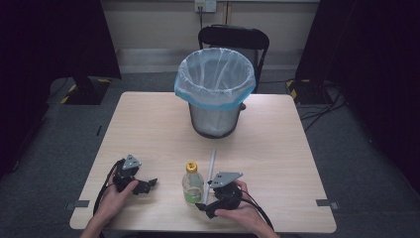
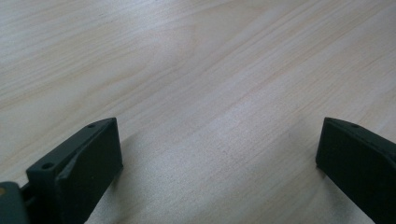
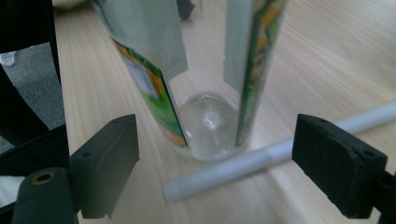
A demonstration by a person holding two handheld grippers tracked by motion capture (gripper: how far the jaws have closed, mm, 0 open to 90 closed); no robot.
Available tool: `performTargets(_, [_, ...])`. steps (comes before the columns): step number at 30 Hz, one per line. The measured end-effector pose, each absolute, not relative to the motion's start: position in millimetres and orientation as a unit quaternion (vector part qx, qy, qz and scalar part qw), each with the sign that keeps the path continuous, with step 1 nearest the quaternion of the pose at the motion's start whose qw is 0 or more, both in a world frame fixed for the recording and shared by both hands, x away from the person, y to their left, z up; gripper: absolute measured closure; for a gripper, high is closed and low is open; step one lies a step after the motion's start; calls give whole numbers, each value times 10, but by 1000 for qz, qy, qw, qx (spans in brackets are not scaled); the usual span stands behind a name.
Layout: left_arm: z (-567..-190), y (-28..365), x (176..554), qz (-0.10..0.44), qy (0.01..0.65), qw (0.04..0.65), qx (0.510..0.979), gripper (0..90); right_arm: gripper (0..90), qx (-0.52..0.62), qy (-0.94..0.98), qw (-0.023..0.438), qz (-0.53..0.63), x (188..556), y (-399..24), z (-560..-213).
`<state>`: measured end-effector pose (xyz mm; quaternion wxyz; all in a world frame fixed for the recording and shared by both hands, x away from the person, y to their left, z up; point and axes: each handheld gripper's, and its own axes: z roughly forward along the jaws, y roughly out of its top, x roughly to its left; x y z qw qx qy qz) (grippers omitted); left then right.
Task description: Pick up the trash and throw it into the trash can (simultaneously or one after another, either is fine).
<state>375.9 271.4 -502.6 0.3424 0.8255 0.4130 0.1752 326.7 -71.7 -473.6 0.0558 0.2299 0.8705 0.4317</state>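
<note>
Our right claw (image 3: 215,163) stands spread around the bottle (image 3: 205,84), low centre of the high view beside the white tube (image 3: 261,161); we should centre, then squeeze gently. Left claw (image 2: 219,158) rests spread over bare table (image 2: 196,60).

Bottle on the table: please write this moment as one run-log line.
bottle: upright, between open jaws, ungripped | right gripper: open | white tube: lying beside bottle | left gripper: open, empty

**Bottle and bin on the table**

A bottle (image 1: 192,182) with a yellow cap stands upright near the front edge of the table (image 1: 148,129). A white tube (image 1: 211,167) lies just beside it. The right gripper (image 1: 202,206) sits close to the bottle's base; the left gripper (image 1: 151,183) rests apart. A lined bin (image 1: 215,91) stands farther back.
</note>
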Motion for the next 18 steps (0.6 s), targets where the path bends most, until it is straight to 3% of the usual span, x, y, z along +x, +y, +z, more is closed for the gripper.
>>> performTargets(3, [-5026,2714,3759,175,413,343,825,0,148,226,869,54,436,3292,-655,-4750])
performTargets(5, [-5026,2713,3758,175,413,343,825,0,204,219,869,51,440,3317,-598,-4772])
performTargets(10, [-5026,2714,3759,175,413,343,825,0,213,216,868,53,443,3318,-525,-4809])
performTargets(11, [-5026,2713,3759,175,413,343,825,0,251,213,869,57,442,3323,-508,-4823])
performTargets(18, [-5026,2713,3757,176,413,342,825,1,237,216,860,59,459,3342,-477,-4850])
